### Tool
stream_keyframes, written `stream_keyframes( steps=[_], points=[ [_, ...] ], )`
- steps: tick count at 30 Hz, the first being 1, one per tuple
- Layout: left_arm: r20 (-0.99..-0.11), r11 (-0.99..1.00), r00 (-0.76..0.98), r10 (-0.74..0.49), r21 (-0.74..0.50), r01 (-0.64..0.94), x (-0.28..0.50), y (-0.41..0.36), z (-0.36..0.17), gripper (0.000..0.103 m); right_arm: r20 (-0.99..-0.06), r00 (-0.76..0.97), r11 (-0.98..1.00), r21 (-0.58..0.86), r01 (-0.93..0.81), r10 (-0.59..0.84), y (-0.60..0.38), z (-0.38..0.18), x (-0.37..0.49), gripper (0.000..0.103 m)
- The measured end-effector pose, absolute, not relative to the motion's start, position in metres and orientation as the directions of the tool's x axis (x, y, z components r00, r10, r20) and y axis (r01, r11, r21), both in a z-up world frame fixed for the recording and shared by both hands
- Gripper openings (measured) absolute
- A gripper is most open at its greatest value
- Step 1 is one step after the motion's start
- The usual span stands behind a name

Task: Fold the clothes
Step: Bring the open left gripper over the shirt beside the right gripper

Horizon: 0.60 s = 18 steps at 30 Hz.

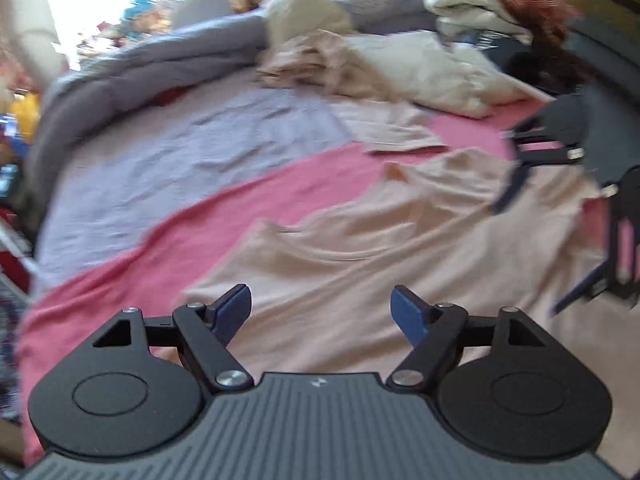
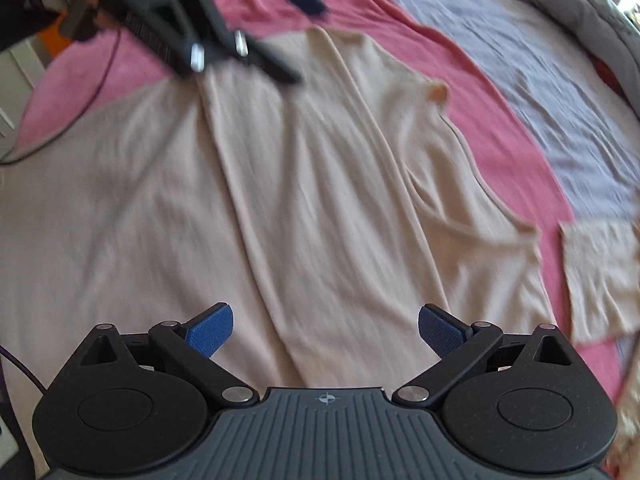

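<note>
Both tools hang spread wide over the bed with nothing between their blue pads. From my seat, the left tool [image 1: 322, 312] floats above the near hem of the beige garment [image 1: 360, 256], its ribbed blue pads [image 1: 234, 310] clear of the cloth. My right tool [image 2: 325, 330] is likewise parted, pointing steeply down at the same garment [image 2: 280, 184], pads not touching it. Each tool shows up in the other's camera as a dark, blurred shape of black links and blue tips.

That garment is soft, thin knit, pale beige, spread mostly flat with long shallow ridges running along its length. One edge has a curved, piped cut-out that I take to be an armhole or neckline, though the blur leaves me unsure. It lies on a pink sheet [image 2: 460, 80], which shows as a bare diagonal band beside it. Beyond the band sits a lilac sheet [image 1: 168, 160], lightly crumpled, with a puffy grey duvet [image 1: 132, 64] bunched along the far edge of the bed.

A smaller beige piece [image 2: 600, 276], squarish and creased, lies just beside the garment's corner, apart from it by a strip of pink. Toward the head of the bed I see a loose heap of cream and tan clothes [image 1: 400, 64].

A thin dark cable [image 2: 96, 92] curves across the pink sheet near the garment's far side. Bare bedding lies on the lilac side.
</note>
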<state>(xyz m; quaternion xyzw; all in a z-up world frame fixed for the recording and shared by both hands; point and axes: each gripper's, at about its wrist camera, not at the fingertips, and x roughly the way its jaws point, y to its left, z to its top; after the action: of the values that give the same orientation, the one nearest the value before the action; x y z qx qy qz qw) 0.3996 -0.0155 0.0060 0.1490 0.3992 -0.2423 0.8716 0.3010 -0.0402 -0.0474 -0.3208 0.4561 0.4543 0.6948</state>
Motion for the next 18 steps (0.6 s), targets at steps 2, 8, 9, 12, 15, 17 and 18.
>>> stream_keyframes(
  steps=[2, 8, 9, 12, 15, 17, 18],
  points=[
    [-0.813, 0.807, 0.476, -0.335, 0.014, 0.591, 0.406, -0.029, -0.008, 0.079, -0.927, 0.160, 0.366, -0.027, -0.930, 0.338, -0.026, -0.058, 0.305, 0.100],
    [-0.888, 0.780, 0.360, -0.286, 0.003, 0.626, 0.410, -0.036, -0.039, 0.092, -0.930, 0.112, 0.372, 0.029, -0.928, 0.351, -0.023, -0.078, 0.315, 0.103],
    [-0.892, 0.782, 0.351, -0.286, -0.006, 0.623, 0.411, -0.036, -0.039, 0.092, -0.927, 0.115, 0.371, 0.027, -0.928, 0.356, -0.025, -0.078, 0.314, 0.103],
    [-0.899, 0.776, 0.336, -0.282, -0.008, 0.631, 0.413, -0.036, -0.039, 0.094, -0.924, 0.120, 0.370, 0.025, -0.929, 0.363, -0.029, -0.079, 0.314, 0.103],
    [-0.901, 0.777, 0.329, -0.282, -0.014, 0.629, 0.416, -0.037, -0.042, 0.096, -0.923, 0.121, 0.371, 0.025, -0.928, 0.365, -0.032, -0.079, 0.314, 0.103],
    [-0.902, 0.777, 0.328, -0.282, -0.014, 0.629, 0.417, -0.037, -0.043, 0.096, -0.923, 0.122, 0.370, 0.023, -0.929, 0.364, -0.034, -0.079, 0.313, 0.103],
    [-0.902, 0.777, 0.328, -0.281, -0.013, 0.629, 0.418, -0.037, -0.043, 0.096, -0.923, 0.123, 0.372, 0.023, -0.928, 0.364, -0.036, -0.079, 0.313, 0.103]
  ],
)
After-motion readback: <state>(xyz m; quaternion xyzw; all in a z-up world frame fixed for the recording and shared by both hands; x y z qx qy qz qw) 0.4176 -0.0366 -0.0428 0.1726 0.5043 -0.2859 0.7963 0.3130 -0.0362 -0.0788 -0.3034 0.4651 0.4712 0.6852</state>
